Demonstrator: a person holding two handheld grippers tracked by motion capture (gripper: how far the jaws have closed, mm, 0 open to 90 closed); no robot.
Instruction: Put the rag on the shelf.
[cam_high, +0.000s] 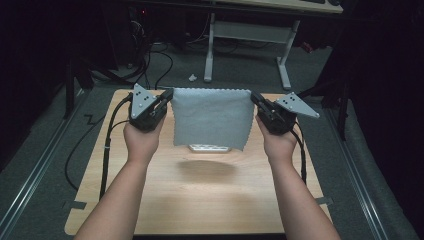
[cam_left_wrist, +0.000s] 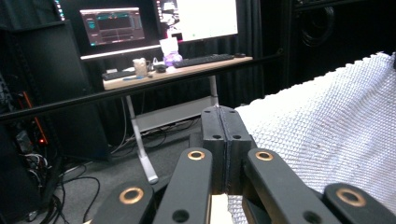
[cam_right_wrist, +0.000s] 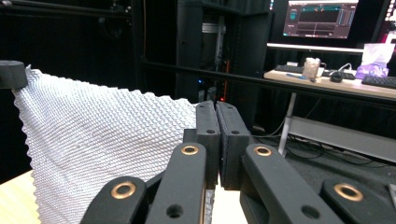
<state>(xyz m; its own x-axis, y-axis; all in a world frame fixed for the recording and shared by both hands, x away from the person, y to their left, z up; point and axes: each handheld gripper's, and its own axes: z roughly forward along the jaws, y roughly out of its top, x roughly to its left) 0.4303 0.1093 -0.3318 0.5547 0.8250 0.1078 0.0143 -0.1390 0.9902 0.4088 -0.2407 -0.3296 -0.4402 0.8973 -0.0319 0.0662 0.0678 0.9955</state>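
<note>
A grey waffle-weave cloth (cam_high: 211, 116) hangs spread above the wooden table (cam_high: 200, 190), held taut by its two top corners. My left gripper (cam_high: 166, 95) is shut on the top left corner, my right gripper (cam_high: 254, 96) on the top right corner. In the left gripper view the jaws stand pressed together at the gripper's tip (cam_left_wrist: 225, 122), with the cloth (cam_left_wrist: 327, 135) stretching away to the right. In the right gripper view the jaws meet at the tip (cam_right_wrist: 216, 116) and the cloth (cam_right_wrist: 102, 149) runs off to the left. A small white flat object (cam_high: 209, 148) lies on the table under the cloth's lower edge.
Beyond the table stands a white-legged desk (cam_high: 280, 30) carrying monitors (cam_left_wrist: 112, 25) and a keyboard (cam_left_wrist: 205, 59). Black cables (cam_high: 107, 145) trail from the left gripper over the table's left edge. Dark racks and floor cables flank the far side.
</note>
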